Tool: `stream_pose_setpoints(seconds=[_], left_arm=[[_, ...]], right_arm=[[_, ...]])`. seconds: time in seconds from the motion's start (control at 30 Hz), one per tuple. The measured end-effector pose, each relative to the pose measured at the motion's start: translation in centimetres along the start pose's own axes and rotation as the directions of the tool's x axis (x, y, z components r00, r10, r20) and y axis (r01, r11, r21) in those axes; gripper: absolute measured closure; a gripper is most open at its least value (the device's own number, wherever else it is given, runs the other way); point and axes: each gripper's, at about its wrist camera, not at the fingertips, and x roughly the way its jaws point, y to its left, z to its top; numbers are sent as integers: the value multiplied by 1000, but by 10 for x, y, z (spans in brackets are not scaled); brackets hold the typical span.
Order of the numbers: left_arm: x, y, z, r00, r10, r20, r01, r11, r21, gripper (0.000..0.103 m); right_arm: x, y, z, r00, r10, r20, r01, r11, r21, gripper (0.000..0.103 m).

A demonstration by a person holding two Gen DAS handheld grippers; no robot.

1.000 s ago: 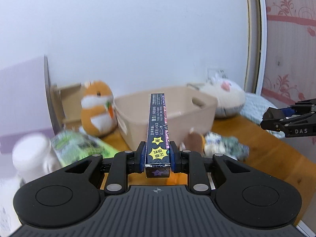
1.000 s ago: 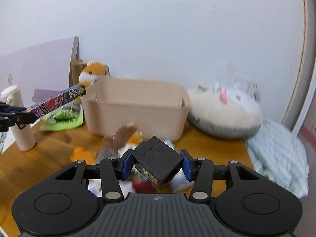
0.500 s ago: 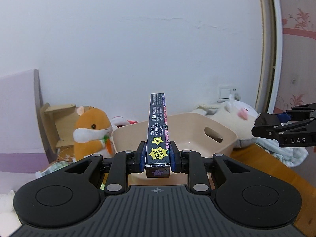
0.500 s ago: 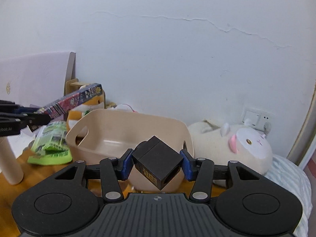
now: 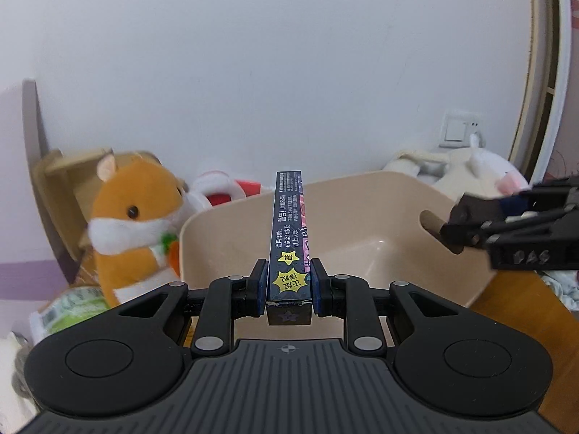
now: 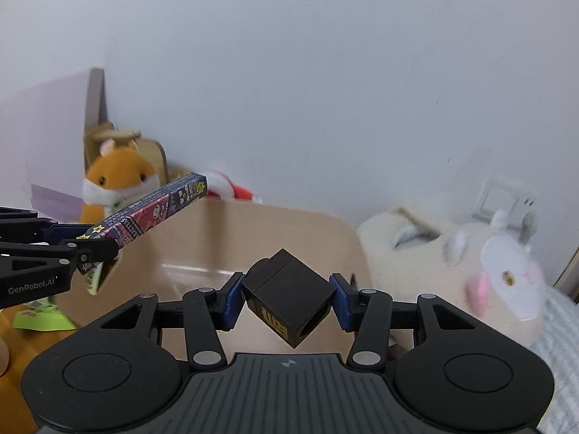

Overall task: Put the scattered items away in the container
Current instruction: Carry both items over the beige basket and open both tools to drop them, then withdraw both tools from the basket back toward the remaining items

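On an orange-brown wooden tabletop (image 5: 514,300) set against a plain white wall (image 5: 253,72), I record one beige plastic tub with cut-out handles (image 5: 365,217), open-topped, its inside bare as far as both views show. A white wall socket plate (image 5: 459,131) sits at the right, and a pale lilac board (image 6: 43,115) leans at the left.

Count: two gripped items, one tub, three plush toys. The toys are one orange-and-white hamster plush (image 5: 134,224) just left of the tub, one red-and-white plush (image 5: 224,191) behind the tub's far rim, and one large cream plush with pink ears (image 6: 470,264) to the right of the tub. One green printed packet (image 5: 72,307) lies at the left, near the hamster. A brown cardboard box (image 5: 61,184) stands behind the hamster.

My left gripper (image 5: 288,284) is pinching one long, narrow dark-blue carton with yellow star stickers and cartoon print (image 5: 289,238) near its rear end; the carton points forward and reaches out above the tub's opening. My right gripper (image 6: 288,302) is clamped on one small black cube-shaped box with gold lettering (image 6: 286,298), held corner-down by two opposite edges, in the air over the tub's near side. Each gripper appears in the other's view, on opposite sides of the tub.
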Motion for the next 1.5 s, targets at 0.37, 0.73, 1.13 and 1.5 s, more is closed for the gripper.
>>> stream_pose_setpoints(seconds=[0.37, 0.73, 1.13, 1.5], left_arm=[[39, -17, -7, 992, 1, -130, 5, 999, 49, 79], [36, -20, -15, 990, 1, -142, 4, 999, 39, 29], [-3, -24, -19, 993, 8, -122, -6, 1000, 19, 28], [-76, -29, -42, 997, 40, -67, -39, 999, 5, 21]], right_arm=[[54, 0, -12, 992, -7, -124, 8, 1000, 1, 56], [51, -2, -16, 992, -21, -127, 20, 1000, -9, 28], [9, -7, -18, 995, -38, -89, 39, 999, 8, 26], [-73, -10, -49, 999, -43, -2, 43, 999, 14, 1]])
